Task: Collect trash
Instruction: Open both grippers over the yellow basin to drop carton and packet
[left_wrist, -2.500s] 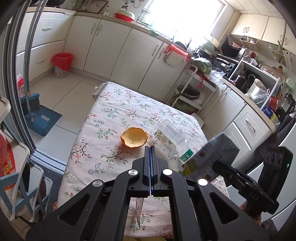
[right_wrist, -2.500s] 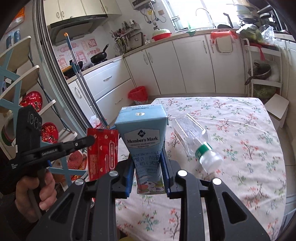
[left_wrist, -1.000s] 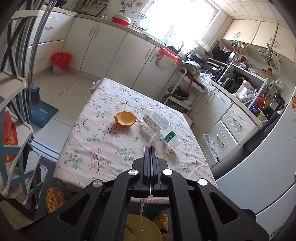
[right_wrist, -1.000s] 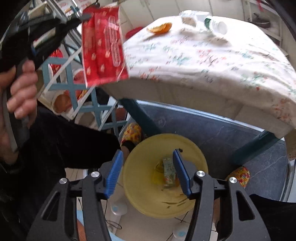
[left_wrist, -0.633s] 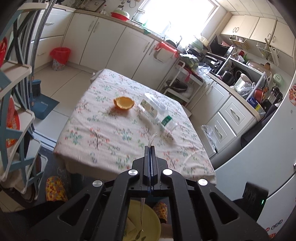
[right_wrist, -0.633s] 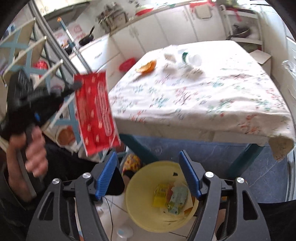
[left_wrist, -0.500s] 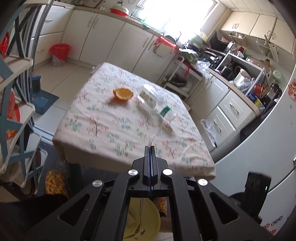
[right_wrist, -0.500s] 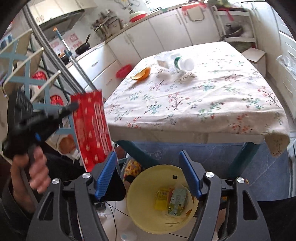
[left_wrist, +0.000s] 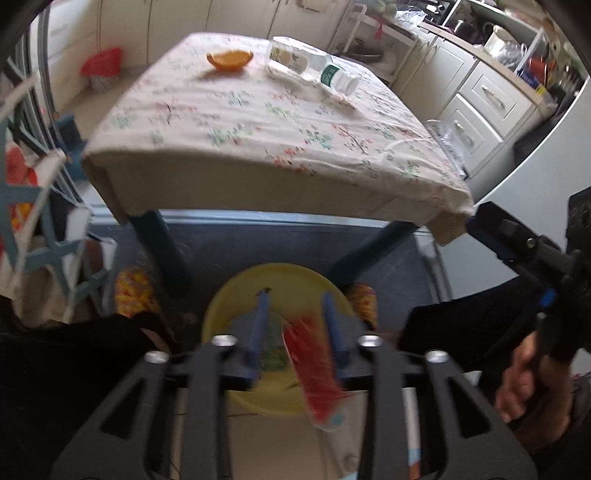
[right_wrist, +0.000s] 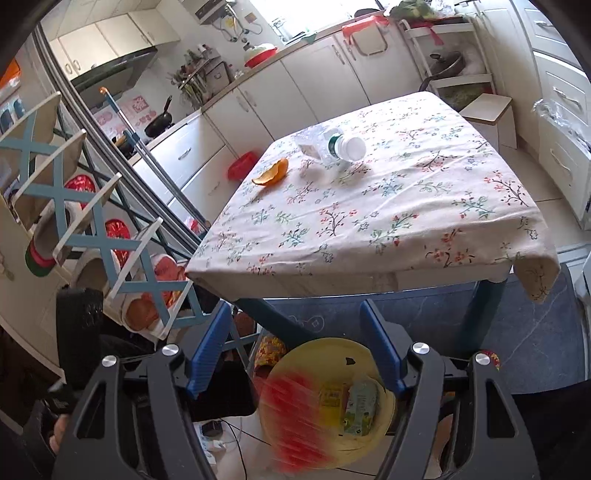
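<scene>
My left gripper (left_wrist: 294, 295) hangs over the yellow bin (left_wrist: 221, 306) on the floor in front of the table, and its jaws are opening. The red wrapper (left_wrist: 314, 369) is a blur between the blue pads, loose and dropping toward the bin. In the right wrist view the same red wrapper (right_wrist: 291, 417) smears across the yellow bin (right_wrist: 369, 349), where a milk carton (right_wrist: 358, 406) lies. My right gripper (right_wrist: 293, 306) is open and holds nothing. An orange peel (right_wrist: 271, 173) and a clear plastic bottle (right_wrist: 332, 146) lie on the flowered tablecloth (right_wrist: 406, 206).
Dark blue table legs (left_wrist: 162, 243) stand just behind the bin, with patterned slippers (left_wrist: 133, 291) on either side. A blue-and-white rack (right_wrist: 92, 206) stands left of the table. A white stool (right_wrist: 487, 114) and kitchen cabinets lie beyond it. A small red waste bin (left_wrist: 101, 66) stands far left.
The left gripper came down and tipped over the bin, then opened from shut; the red wrapper left its pads and falls. The right gripper tilted up, so more of the table shows.
</scene>
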